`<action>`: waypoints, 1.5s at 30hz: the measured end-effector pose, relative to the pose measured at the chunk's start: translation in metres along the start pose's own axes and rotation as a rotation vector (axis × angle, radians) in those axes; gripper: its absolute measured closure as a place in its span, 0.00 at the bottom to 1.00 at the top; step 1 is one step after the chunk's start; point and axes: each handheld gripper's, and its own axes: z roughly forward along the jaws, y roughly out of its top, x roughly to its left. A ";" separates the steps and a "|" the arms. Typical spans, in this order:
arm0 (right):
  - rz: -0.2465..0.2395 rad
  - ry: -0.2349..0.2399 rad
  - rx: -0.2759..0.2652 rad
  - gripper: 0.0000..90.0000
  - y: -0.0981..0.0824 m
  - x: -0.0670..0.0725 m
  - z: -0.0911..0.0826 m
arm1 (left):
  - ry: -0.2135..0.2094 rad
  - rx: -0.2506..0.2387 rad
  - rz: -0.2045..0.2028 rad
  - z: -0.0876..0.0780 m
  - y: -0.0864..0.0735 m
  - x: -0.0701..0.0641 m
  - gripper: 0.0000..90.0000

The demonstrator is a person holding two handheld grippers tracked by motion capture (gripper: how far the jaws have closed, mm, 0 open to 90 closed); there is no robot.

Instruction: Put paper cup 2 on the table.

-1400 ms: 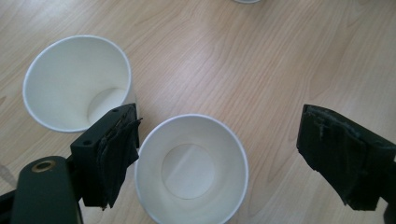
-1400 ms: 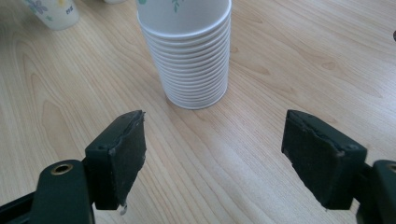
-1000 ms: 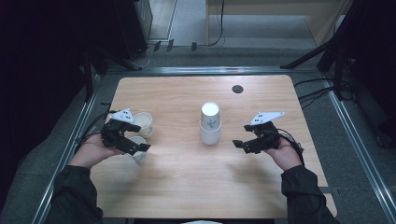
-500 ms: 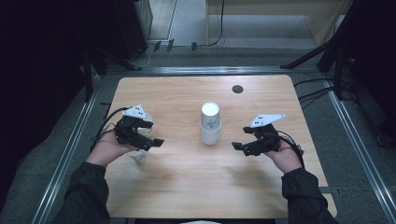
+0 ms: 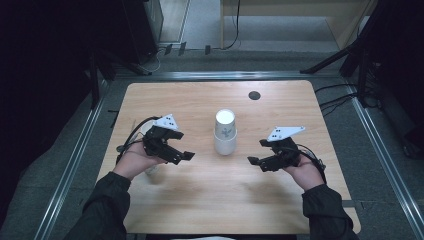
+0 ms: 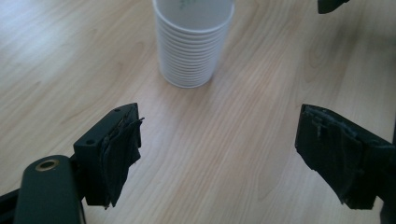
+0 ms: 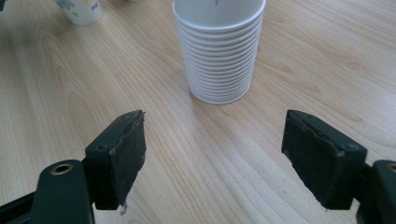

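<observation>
Since 1 s ago our left gripper (image 5: 186, 156) slid in toward the cup stack (image 5: 224, 132), off the 2 single cups (image 5: 151, 168) at table-left; its jaws have just been closing a bit, wide, nothing between. Right gripper (image 5: 253, 160) kept still, jaws wide, empty. Wood-grain table (image 5: 200, 200) w/ metal rails, dark room, cables behind. Stack stands upright mid-table btwn both grippers, long axis vertical, mouths down.
</observation>
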 end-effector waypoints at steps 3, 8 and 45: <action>-0.003 -0.004 0.003 0.24 -0.002 0.001 -0.001 | -0.001 -0.006 -0.002 0.004 0.003 -0.003 0.16; 0.003 -0.005 -0.003 0.24 -0.004 0.002 -0.004 | 0.009 -0.028 0.002 0.012 0.011 -0.010 0.17; -0.031 0.027 -0.021 0.24 0.000 0.019 -0.003 | -0.014 -0.056 0.074 0.049 0.013 -0.044 0.16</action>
